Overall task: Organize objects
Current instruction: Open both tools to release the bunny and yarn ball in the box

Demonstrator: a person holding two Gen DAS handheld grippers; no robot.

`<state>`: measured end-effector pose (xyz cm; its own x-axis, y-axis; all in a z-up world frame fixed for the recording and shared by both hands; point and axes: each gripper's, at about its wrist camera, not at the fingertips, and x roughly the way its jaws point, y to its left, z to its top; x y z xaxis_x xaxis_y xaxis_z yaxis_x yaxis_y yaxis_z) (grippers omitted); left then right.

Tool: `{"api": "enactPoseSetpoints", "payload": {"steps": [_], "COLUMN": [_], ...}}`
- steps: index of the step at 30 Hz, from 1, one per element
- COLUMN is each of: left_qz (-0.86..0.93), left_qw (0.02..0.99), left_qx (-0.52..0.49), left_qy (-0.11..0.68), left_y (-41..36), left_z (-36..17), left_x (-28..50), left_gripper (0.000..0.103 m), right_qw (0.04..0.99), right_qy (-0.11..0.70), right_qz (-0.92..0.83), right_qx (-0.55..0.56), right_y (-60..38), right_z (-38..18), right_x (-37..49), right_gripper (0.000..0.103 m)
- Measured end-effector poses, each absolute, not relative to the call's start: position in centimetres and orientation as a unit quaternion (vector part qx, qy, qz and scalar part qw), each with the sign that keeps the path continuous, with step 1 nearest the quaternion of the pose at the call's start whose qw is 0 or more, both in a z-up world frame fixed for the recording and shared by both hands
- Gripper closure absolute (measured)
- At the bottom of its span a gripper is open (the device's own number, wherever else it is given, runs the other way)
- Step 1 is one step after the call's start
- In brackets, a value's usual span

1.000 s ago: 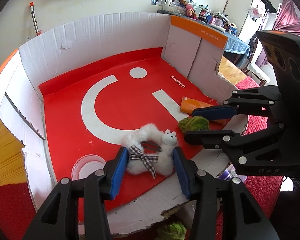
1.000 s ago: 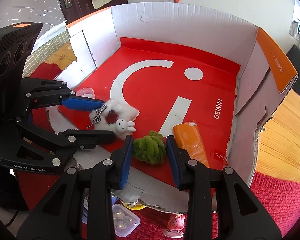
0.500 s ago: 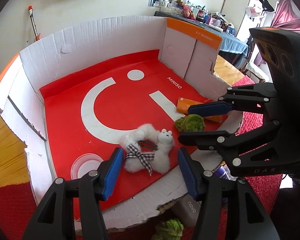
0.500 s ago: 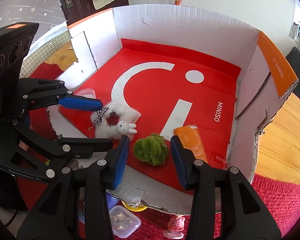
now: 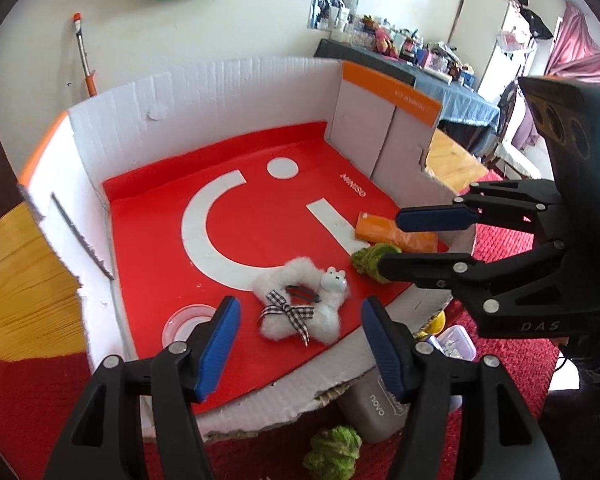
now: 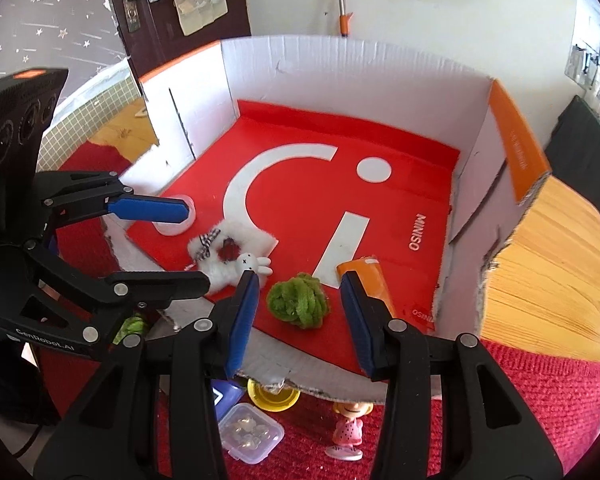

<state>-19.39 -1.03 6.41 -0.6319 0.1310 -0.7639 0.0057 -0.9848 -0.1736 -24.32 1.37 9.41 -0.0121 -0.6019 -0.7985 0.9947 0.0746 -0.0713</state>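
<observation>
At the far left of the cardboard box (image 5: 204, 92), a clear round lid (image 5: 184, 320) lies flat on the red floor near the front edge; the left gripper (image 5: 298, 344) has drawn back from the white fluffy ring (image 5: 300, 308), and its 2 blue pads now stand spread wide with nothing between them, where a second ago they sat close on either side of it; the ring, with its checked bow and small rabbit head, rests on the red floor near the front edge, touching neither pad. Further right, the green yarn ball (image 6: 298, 306) lies just beside the ring; the right gripper (image 6: 300, 314) has opened too, its pads spread to either side of the ball and clear of it, though they were tight around it before. At the far right an orange packet (image 6: 370, 282) lies next to the ball, close to the right-hand pad. To my eye, both things have just been let go inside the box, so 2 more pieces look sorted; outside the front wall, on the red rug, a second green ball (image 5: 332, 452), a small clear case (image 6: 248, 432) and a little figurine (image 6: 346, 428) probably wait their turn.
</observation>
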Motion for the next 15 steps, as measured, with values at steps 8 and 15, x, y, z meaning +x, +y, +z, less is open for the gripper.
{"api": "enactPoseSetpoints", "payload": {"steps": [8, 15], "left_qz": [0.917, 0.928], "left_qw": [-0.003, -0.033], "left_qx": [-0.385, -0.356], "left_qy": [-0.101, -0.103], "left_y": [-1.9, -1.7], "left_z": [8.5, 10.0], "left_x": [-17.2, -14.7], "left_gripper": [0.03, 0.022], "right_qw": [0.645, 0.636], "right_qy": [0.317, 0.294], "right_qz": [-0.643, -0.668], "right_qx": [0.264, 0.251], "right_y": [3.3, 5.4], "right_z": [11.7, 13.5], "right_x": [-23.7, -23.1], "right_gripper": [0.055, 0.044]}}
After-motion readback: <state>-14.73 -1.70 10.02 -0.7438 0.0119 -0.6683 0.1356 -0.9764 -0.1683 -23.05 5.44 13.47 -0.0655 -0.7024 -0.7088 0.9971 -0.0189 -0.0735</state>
